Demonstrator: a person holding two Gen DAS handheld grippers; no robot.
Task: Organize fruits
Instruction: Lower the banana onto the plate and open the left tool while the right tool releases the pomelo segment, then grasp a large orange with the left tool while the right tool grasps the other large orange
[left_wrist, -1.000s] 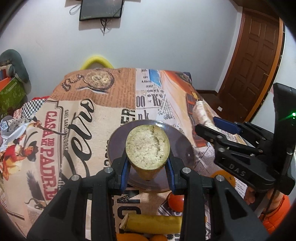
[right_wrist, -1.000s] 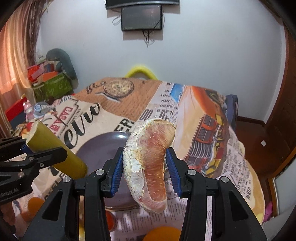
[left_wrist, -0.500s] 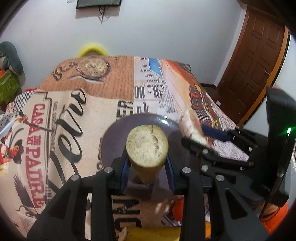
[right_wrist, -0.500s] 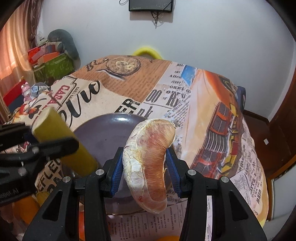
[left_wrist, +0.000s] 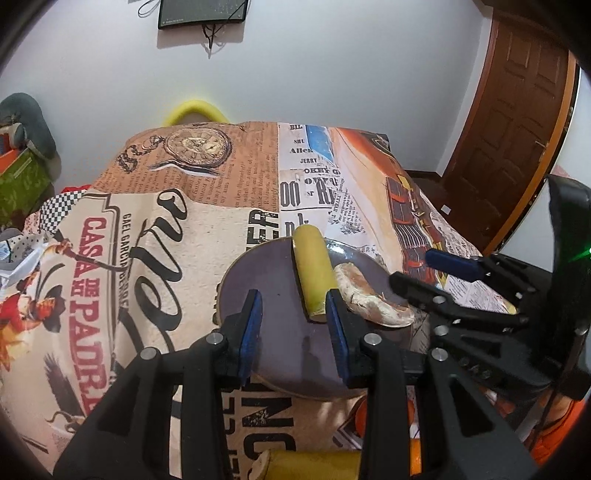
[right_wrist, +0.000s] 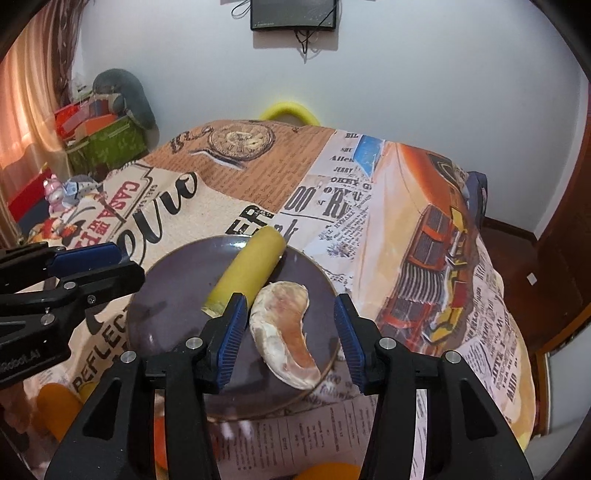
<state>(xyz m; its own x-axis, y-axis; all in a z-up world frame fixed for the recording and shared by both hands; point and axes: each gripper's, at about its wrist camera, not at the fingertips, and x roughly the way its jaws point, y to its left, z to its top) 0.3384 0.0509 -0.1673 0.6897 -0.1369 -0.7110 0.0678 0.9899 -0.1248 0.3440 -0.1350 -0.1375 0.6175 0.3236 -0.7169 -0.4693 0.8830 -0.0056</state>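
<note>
A yellow-green cut fruit cylinder (left_wrist: 313, 271) lies on the dark purple plate (left_wrist: 266, 295), and it also shows in the right wrist view (right_wrist: 248, 274). A pale peeled citrus wedge (right_wrist: 286, 332) lies beside it on the plate's right part (right_wrist: 166, 317), also seen from the left wrist (left_wrist: 369, 299). My left gripper (left_wrist: 293, 332) is open and empty just in front of the cylinder. My right gripper (right_wrist: 290, 334) is open, its jaws on either side of the wedge without touching it.
A printed cloth (left_wrist: 147, 229) covers the table. Another yellow fruit piece (left_wrist: 314, 465) and orange fruits (right_wrist: 55, 406) lie at the near edge. A yellow chair back (right_wrist: 290, 110) stands behind the table. Boxes (right_wrist: 103, 144) sit at the left, a brown door (left_wrist: 517, 122) at the right.
Both grippers lowered to the plate and opened. The cylinder and the wedge now lie on the plate, let go.
</note>
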